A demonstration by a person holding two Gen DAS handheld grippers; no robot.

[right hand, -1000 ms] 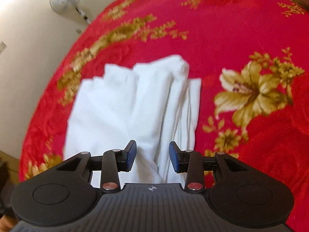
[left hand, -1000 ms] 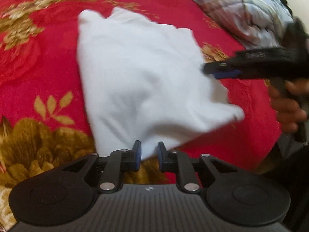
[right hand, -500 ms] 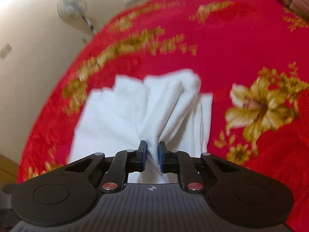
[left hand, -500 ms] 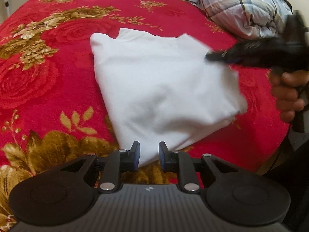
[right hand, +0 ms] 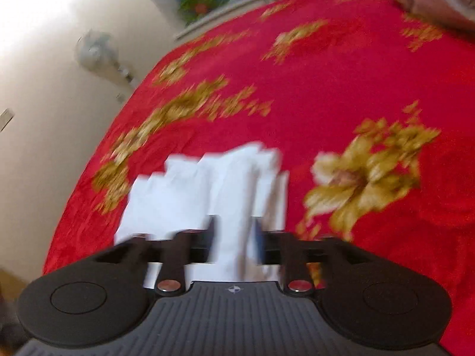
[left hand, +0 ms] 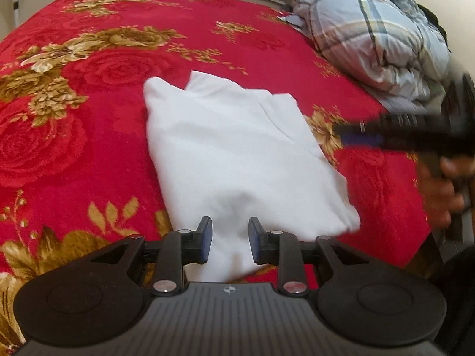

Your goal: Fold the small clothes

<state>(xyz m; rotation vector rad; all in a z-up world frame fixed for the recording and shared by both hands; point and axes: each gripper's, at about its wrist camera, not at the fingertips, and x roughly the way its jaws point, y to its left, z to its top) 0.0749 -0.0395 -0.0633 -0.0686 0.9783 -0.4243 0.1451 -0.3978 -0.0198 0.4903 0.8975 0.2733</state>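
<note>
The left gripper (left hand: 228,241) stands partly open, empty, over the near edge of the folded white garment (left hand: 237,160) lying on the red floral bedspread (left hand: 89,103). The right gripper (right hand: 234,237), blurred, is also parted and holds nothing. Bare bedspread surrounds the garment; a plaid quilt (left hand: 377,38) lies beyond.

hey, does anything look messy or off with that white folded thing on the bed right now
Mostly tidy. The white garment lies folded on the red floral bedspread, but its near right corner bulges out loosely, and it sits askew to the bed. A rumpled plaid quilt is heaped at the far right.
</note>
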